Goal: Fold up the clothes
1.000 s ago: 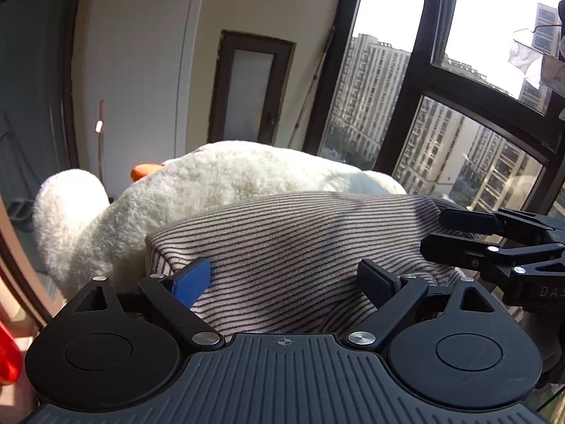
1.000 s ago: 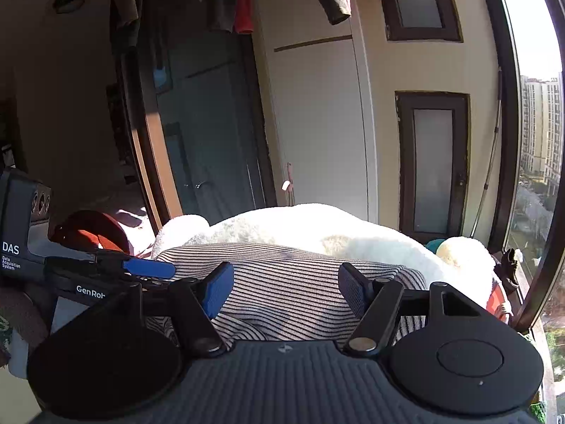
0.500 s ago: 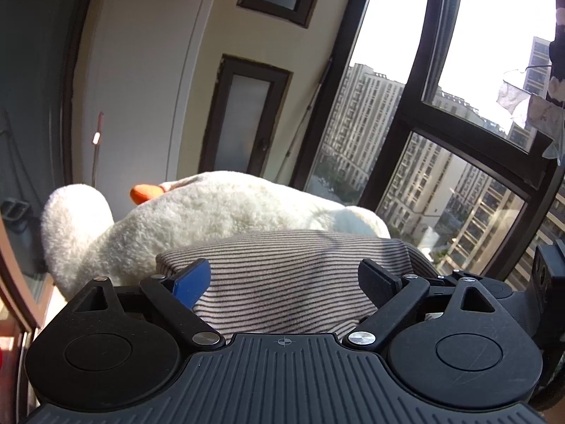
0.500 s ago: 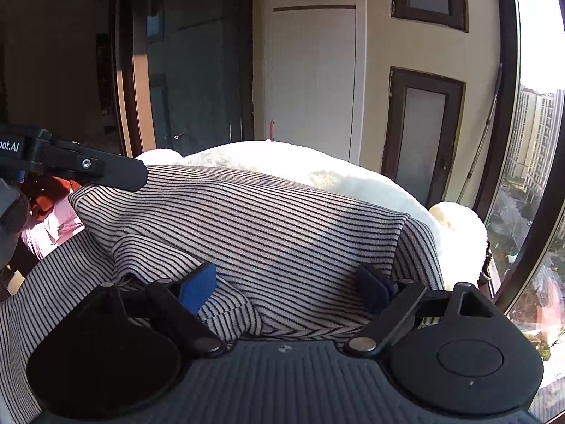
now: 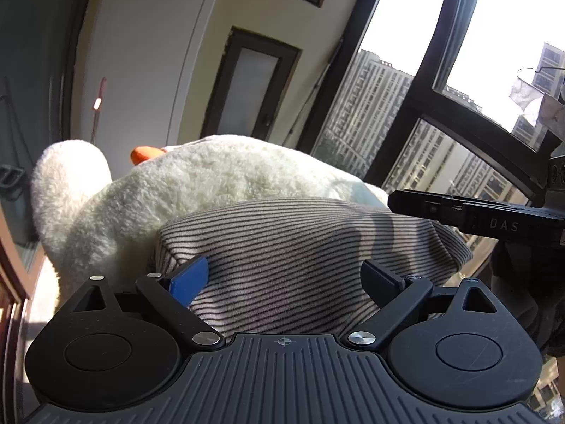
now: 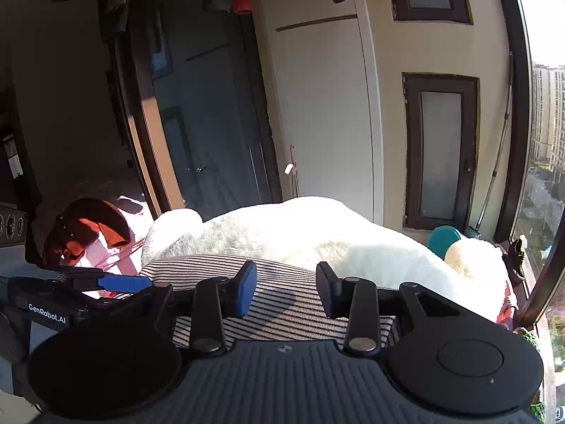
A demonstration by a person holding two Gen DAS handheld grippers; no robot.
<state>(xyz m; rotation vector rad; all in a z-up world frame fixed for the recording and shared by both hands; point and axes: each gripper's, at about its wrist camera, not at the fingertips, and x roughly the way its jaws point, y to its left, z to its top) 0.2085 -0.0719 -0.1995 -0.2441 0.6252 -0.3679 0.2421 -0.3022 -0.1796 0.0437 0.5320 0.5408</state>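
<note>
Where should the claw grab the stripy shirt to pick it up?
Probably at the folded left edge of the striped shirt, coming in from the near side. There the cloth ends in a thick rounded fold that stands clear of the white plush toy under it, right by the left claw, whose jaws stand open. Its smooth middle offers no edge to pinch.

The striped garment [image 5: 300, 247] is showing as soft, matt knit cloth, lying against a fluffy white plush toy [image 5: 197, 183]. Beside the garment, the left gripper [image 5: 286, 277] is looking like matt black plastic with shiny metal pivots.
</note>
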